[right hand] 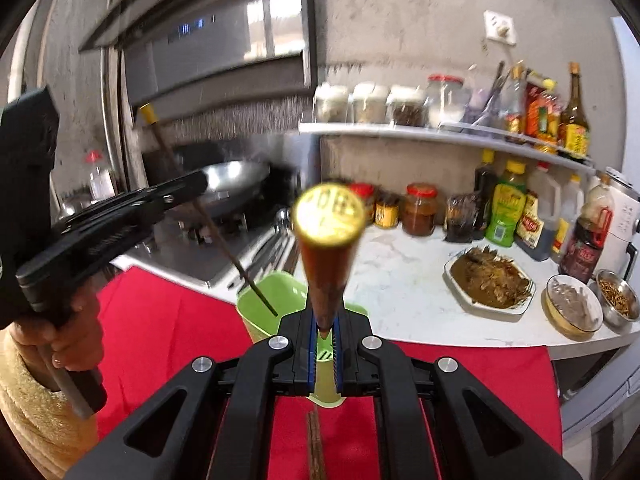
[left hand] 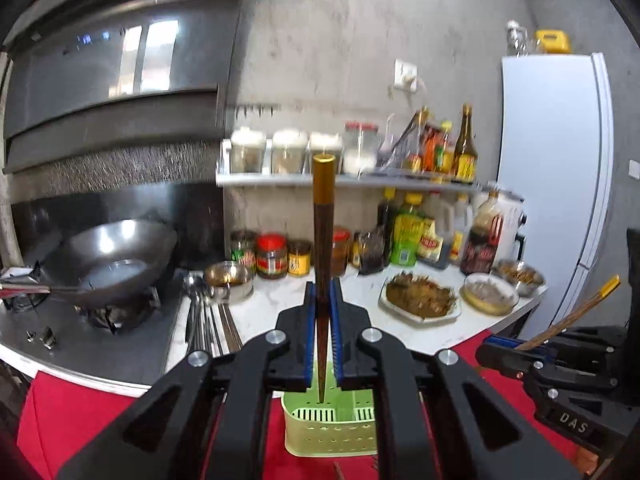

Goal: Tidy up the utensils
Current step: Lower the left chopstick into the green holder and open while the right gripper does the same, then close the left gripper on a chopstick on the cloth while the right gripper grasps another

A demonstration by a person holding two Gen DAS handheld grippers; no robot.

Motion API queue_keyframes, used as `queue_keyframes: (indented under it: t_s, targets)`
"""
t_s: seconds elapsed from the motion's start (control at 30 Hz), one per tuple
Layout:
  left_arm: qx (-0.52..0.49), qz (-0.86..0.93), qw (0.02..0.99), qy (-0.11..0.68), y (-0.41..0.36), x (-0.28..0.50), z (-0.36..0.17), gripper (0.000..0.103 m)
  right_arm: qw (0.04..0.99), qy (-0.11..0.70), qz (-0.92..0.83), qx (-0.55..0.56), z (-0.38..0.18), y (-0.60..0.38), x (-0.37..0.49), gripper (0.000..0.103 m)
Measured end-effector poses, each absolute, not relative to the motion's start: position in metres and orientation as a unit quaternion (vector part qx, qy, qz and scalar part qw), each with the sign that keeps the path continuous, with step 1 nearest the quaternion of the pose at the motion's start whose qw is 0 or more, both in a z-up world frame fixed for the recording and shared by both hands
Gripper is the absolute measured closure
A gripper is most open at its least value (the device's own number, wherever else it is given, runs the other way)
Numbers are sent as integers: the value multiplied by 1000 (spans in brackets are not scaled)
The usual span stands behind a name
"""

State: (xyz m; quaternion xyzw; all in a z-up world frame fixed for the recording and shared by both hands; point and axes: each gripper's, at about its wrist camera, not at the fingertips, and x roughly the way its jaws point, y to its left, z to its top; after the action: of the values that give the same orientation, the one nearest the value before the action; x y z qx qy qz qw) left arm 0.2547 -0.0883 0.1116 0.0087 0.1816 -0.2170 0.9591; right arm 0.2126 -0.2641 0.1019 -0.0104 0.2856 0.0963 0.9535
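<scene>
My left gripper (left hand: 324, 292) is shut on a brown chopstick with a gold cap (left hand: 323, 220). It stands upright, its thin tip down over the green slotted utensil basket (left hand: 328, 432) on the red cloth. In the right wrist view a hand holds that gripper (right hand: 196, 184) at the left, with its chopstick (right hand: 224, 248) slanting down to the green basket (right hand: 260, 304). My right gripper (right hand: 325, 320) is shut on a second gold-capped chopstick (right hand: 326, 264), cap toward the camera. From the left wrist view it appears at the right (left hand: 496, 346) with its chopstick (left hand: 576, 308).
One more chopstick (right hand: 314, 440) lies on the red cloth (right hand: 160, 320). Spoons and chopsticks (left hand: 204, 320) lie on the white counter beside the wok (left hand: 116, 256). A plate of food (left hand: 420, 296), bowls, jars and sauce bottles crowd the counter; a white fridge (left hand: 560, 160) stands at the right.
</scene>
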Motion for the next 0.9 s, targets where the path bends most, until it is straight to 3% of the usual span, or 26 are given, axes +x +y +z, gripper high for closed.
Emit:
queue_keyframes:
  t_s: [0.13,0.17,0.2,0.23,0.27,0.3,0.6,0.9]
  targets:
    - [8,-218,951,218,-89,274,84,96,945,311,97,-23,82,-257,227,94]
    - [8,-215,951,224,-88,276,79,96,946,311,92,-24,80,-258,227,86]
    - [9,-213,950,228,-86,277,76,93,947,308,87,-21,79,-260,225,69]
    - [7,-208,951,230,-83,275,76,89,949,303,86,-16,80,-263,221,63]
    - [4,-205,952,228,-78,271,79,76,950,300,85,-13,81,-265,218,60]
    - [-1,-207,953,221,-73,265,83,68,952,294,82,-11,83,-268,210,60]
    - [0,-167,970,176,-37,174,124,64,967,248,59,16,101,-296,119,57]
    - [42,-117,964,233,-15,86,62,64,963,265,45,8,61,-303,40,54]
